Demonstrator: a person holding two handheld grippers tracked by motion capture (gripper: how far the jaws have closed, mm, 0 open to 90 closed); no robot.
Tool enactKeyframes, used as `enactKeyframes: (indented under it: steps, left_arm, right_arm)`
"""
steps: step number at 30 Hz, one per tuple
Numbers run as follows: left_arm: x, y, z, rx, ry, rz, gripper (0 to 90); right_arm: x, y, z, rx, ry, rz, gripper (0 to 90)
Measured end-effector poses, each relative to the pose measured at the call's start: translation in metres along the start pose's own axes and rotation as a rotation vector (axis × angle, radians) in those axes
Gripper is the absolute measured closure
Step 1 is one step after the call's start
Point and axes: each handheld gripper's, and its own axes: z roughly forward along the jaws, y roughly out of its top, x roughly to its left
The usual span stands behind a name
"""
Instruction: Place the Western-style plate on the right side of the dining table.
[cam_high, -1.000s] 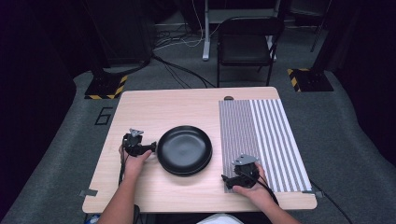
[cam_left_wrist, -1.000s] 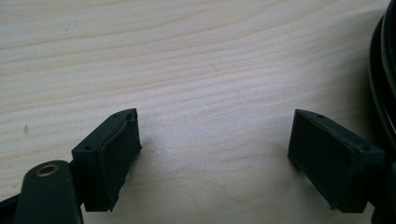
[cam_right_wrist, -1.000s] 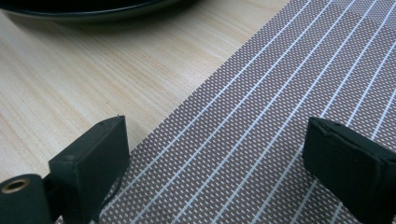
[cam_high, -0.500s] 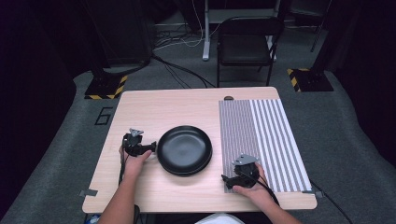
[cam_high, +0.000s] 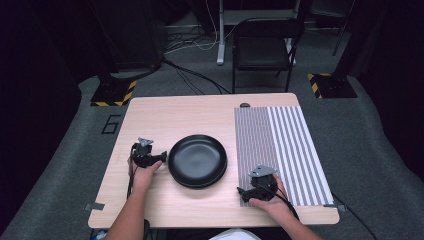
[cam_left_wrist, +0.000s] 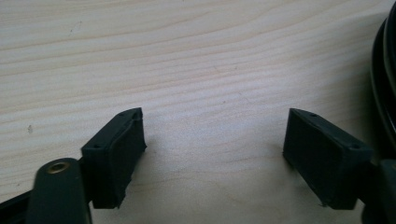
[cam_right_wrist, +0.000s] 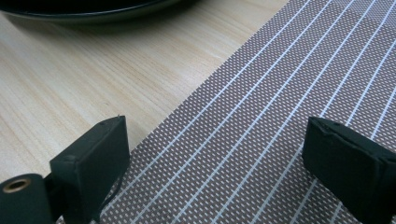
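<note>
While left gripper (cam_high: 162, 157) closes slightly, plate (cam_high: 197, 161) unmoved

table (cam_high: 165, 117): light wood, bare over its left and far-left parts; a small dark round mark sits at its far edge, just above the mat.
chair (cam_high: 264, 47): dark folding chair on the floor beyond the far side of the table, seat facing the table.
floor (cam_high: 380, 140): grey carpet all around the table.
cables (cam_high: 192, 75): dark and light leads run across the floor left of the chair.
striped bases (cam_high: 111, 92): yellow-and-black marked stand feet, one far left, one far right (cam_high: 330, 85).
tape (cam_high: 94, 206): grey strip at the table's near left corner.
floor mark (cam_high: 110, 124): a figure six outlined left of the table.
</note>
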Motion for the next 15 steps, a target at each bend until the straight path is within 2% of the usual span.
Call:
enactKeyframes:
  steps: [2,4,10,15]
  left_arm:
    - [0.0006,0.0001,-0.0009,0.006,-0.003,0.005,27.6]
    - [0.0011,0.0002,-0.0014,0.000,0.004,-0.003,30.3]
    - [0.0037,0.0011,-0.0051,0.013,0.001,-0.029,40.7]
    - [0.0045,0.0017,-0.0086,0.025,-0.011,-0.059,41.3]
  right_arm:
    - [0.0000,-0.0002,-0.0004,-0.006,-0.006,0.004,10.3]
    - [-0.0004,-0.0011,-0.0023,-0.030,0.001,0.011,21.9]
    - [0.0015,-0.0013,-0.0039,-0.044,-0.002,0.014,31.0]
    - [0.0059,0.0012,-0.0065,-0.039,-0.019,-0.021,40.1]
